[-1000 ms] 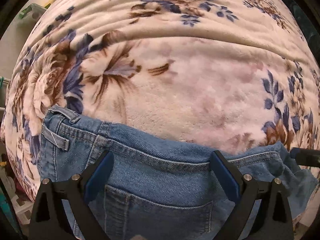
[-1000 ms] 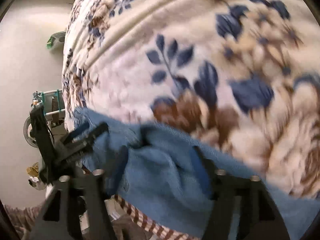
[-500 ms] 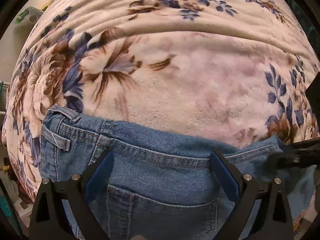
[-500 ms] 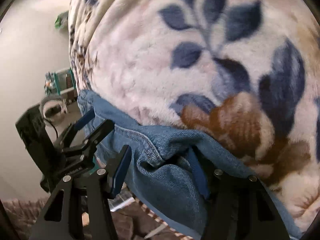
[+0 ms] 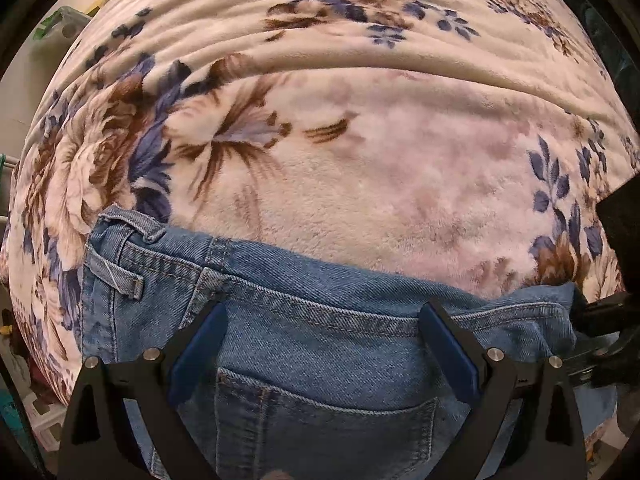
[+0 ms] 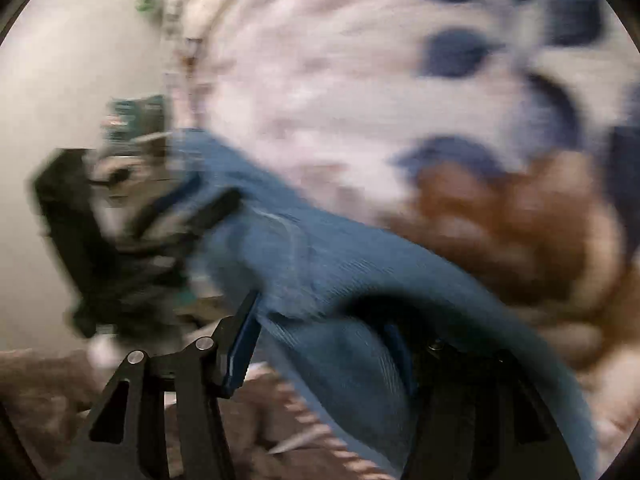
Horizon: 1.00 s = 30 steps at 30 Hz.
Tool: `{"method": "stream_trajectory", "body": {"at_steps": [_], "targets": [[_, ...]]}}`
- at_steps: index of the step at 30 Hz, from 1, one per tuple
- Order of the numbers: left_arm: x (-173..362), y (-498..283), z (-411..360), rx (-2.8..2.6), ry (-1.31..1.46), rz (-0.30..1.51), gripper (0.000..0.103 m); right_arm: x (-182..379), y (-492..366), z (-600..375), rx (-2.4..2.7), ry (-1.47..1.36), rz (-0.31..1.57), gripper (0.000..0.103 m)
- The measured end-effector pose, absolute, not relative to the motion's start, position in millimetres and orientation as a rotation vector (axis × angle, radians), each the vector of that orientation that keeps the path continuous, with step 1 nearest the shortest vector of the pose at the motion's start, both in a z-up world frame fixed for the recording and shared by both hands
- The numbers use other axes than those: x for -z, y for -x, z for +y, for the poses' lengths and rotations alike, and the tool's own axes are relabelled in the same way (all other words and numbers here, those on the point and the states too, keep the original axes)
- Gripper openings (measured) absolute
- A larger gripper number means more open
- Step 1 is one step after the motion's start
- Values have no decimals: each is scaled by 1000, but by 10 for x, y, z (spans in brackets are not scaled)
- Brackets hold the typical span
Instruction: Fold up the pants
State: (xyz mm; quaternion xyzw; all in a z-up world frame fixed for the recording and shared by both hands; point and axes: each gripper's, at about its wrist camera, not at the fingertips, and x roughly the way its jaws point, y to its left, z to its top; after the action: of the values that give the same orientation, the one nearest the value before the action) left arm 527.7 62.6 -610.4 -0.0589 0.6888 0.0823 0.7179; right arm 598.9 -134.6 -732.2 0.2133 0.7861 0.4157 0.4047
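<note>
Blue denim pants [image 5: 300,292] lie on a floral blanket [image 5: 360,160], waistband and back pocket toward me. My left gripper [image 5: 324,344] points down over the waistband, open, one blue pad on each side of the pocket and nothing pinched. My right gripper [image 5: 600,312] reaches the waistband's right end at the frame edge. The right wrist view is blurred. There the right gripper [image 6: 324,344] straddles a bunched fold of the pants [image 6: 320,248]. Its left pad stands just beside the cloth and denim hides the right one. The left gripper [image 6: 180,208] shows as a dark shape at the left.
The blanket [image 6: 320,80] fills most of both views and drops off at its left side. Plastic bins [image 5: 60,28] stand beyond that edge. A green rack [image 6: 136,116] and pale wall lie left of the bed. Brown striped cloth [image 6: 280,420] sits below the pants.
The right gripper has come down and in toward the waistband's right end, with its jaws slightly narrower around the denim fold. The left gripper and the pants under it have not moved.
</note>
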Motion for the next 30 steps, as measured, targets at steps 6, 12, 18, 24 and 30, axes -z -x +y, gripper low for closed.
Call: {"method": "stream_trajectory", "body": {"at_steps": [6, 12, 18, 24, 30], "targets": [[6063, -5174, 692, -186, 107, 1509, 98, 7600, -6017, -1210, -985, -631, 2003, 61], [6108, -5085, 756, -200, 51, 1494, 99, 7513, -6159, -1572, -804, -784, 1976, 16], [6080, -5050, 880, -231, 106, 1501, 99, 7301, -6192, -1705, -836, -755, 1965, 47], [6175, -5062, 857, -217, 45, 1507, 99, 7380, -5983, -993, -863, -432, 2044, 12], [6212, -5111, 775, -218, 55, 1506, 99, 7096, -6228, -1414, -741, -514, 1973, 11]]}}
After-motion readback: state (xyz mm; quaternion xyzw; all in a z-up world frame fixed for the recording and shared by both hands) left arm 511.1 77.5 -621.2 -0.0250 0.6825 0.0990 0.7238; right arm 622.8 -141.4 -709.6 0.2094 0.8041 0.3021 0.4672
